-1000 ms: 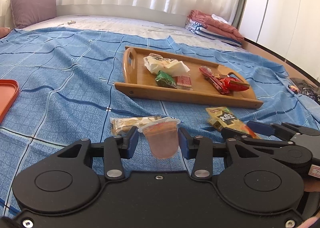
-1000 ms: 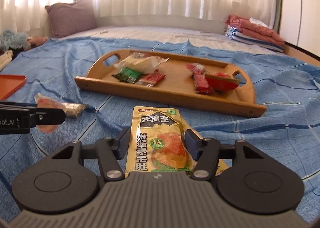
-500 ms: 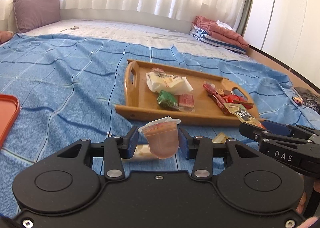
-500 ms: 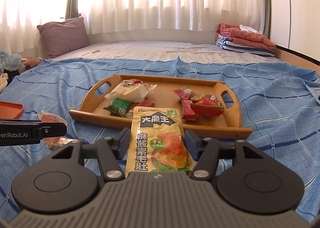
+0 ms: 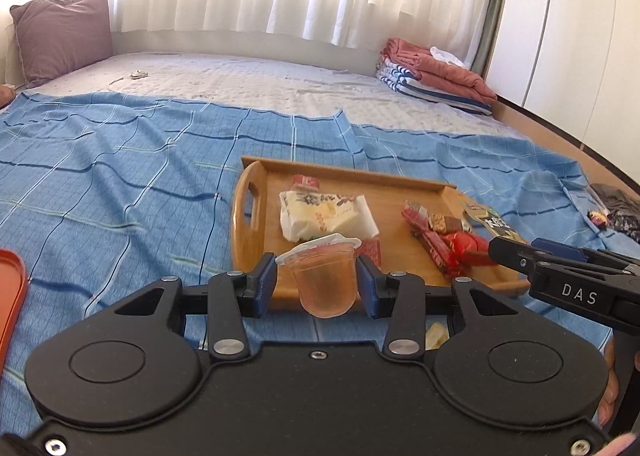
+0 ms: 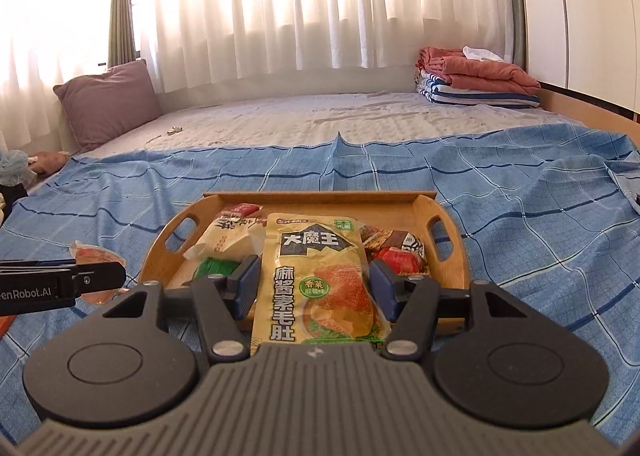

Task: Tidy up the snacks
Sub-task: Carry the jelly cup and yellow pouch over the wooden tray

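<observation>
A wooden tray [image 5: 256,191] sits on a blue checked bedspread [image 5: 120,175], and both grippers are held up in front of its near edge. The left gripper [image 5: 318,282] is clamped on a small clear jelly cup [image 5: 324,284] with a pale peel-off lid, its blue pads [image 5: 266,276] pressing the cup's two sides, the cup upright above the near rail of the tray. The right gripper [image 6: 316,292] is clamped on a yellow snack pouch [image 6: 316,280] printed with black characters and a picture of orange food; its pads [image 6: 248,288] press the pouch's long edges, and the pouch stands up over the near middle of the tray. Seen from the left wrist, the right gripper reaches in from the right of the tray, and the top of the pouch pokes up beyond it. Inside the tray lie a white packet [image 5: 324,215] toward its left handle, a green packet [image 6: 216,268] just nearer than that, and a heap of red wrappers [image 5: 448,244] toward its right handle; a further small red packet may sit by the far rail, though it is partly hidden. Left of the tray, at the picture's edge, is the rim of an orange tray [image 5: 12,296]. Beyond the tray, a purple pillow [image 6: 108,103] and folded laundry [image 6: 476,79] rest by white curtains [image 6: 320,7].
</observation>
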A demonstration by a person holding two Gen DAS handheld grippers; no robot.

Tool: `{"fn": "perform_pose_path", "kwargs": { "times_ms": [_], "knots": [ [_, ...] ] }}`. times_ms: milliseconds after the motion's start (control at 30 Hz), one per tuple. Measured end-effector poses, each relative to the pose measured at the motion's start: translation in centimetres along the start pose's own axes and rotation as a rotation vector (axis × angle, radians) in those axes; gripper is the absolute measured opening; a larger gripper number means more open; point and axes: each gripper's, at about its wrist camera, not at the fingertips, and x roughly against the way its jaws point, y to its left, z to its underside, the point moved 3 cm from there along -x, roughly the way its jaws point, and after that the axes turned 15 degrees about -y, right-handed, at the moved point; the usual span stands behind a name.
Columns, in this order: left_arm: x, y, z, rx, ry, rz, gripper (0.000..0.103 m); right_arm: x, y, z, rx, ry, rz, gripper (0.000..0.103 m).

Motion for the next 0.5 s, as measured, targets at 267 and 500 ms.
{"fn": "perform_pose_path", "kwargs": {
  "times_ms": [267,500],
  "knots": [
    [-4.5,-0.6,-4.2,0.013,-0.001,0.044,0.041,-4.3,-2.5,-3.2,-0.038,0.025,0.033,0.062],
    [-10.1,-1.2,-6.5,0.033,0.06,0.077,0.041,-8.9,-4.5,-4.9,-0.054,0.102,0.039,0.062]
  ]
}}
